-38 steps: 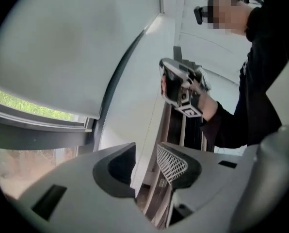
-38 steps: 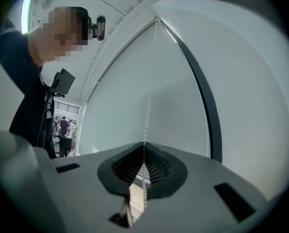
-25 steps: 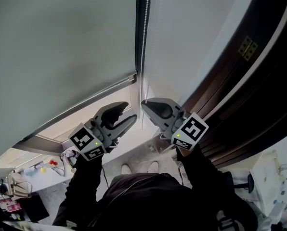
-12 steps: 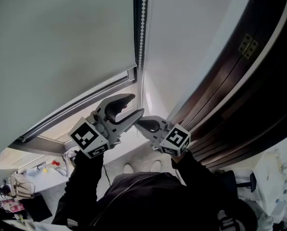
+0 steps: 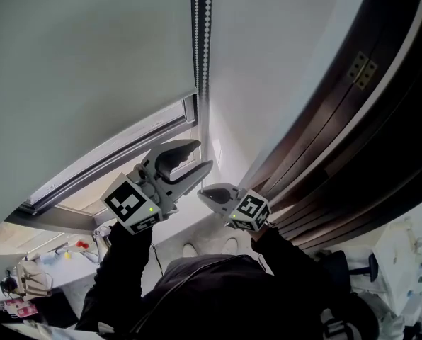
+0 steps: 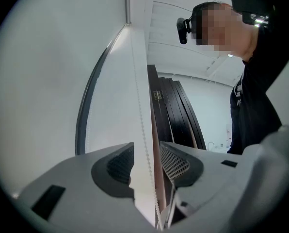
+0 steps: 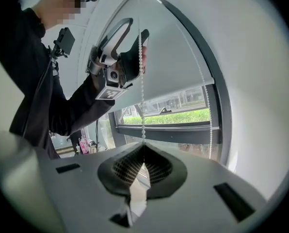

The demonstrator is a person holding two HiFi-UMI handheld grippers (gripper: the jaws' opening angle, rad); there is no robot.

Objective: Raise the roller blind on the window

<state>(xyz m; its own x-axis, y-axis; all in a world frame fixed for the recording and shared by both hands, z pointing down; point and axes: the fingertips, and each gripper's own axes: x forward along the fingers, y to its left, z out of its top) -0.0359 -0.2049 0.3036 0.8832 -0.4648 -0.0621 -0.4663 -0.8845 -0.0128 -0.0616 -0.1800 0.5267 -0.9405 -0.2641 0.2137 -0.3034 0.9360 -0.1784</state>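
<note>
The pale grey roller blind (image 5: 90, 62) covers most of the window, with its bottom bar (image 5: 119, 151) slanting across the head view. A white bead chain (image 5: 200, 48) hangs along the blind's right edge. My right gripper (image 5: 201, 192) is the lower one and is shut on the chain. In the right gripper view the chain (image 7: 142, 81) rises taut out of its closed jaws (image 7: 143, 154). My left gripper (image 5: 202, 154) stands just above it, open. The chain (image 6: 143, 140) runs between its pads (image 6: 176, 161) without being pinched.
A dark brown door (image 5: 352, 133) with a brass hinge (image 5: 360, 66) stands close on the right. The chain's second strand (image 7: 207, 110) hangs beside the window frame. Below the blind the glass (image 7: 173, 115) shows a green hedge. Small items lie on a surface at lower left (image 5: 27, 275).
My right gripper has sunk down the picture, still shut on the chain. The left gripper has risen a little and now stands above the right. The blind's bottom bar sits slightly higher.
</note>
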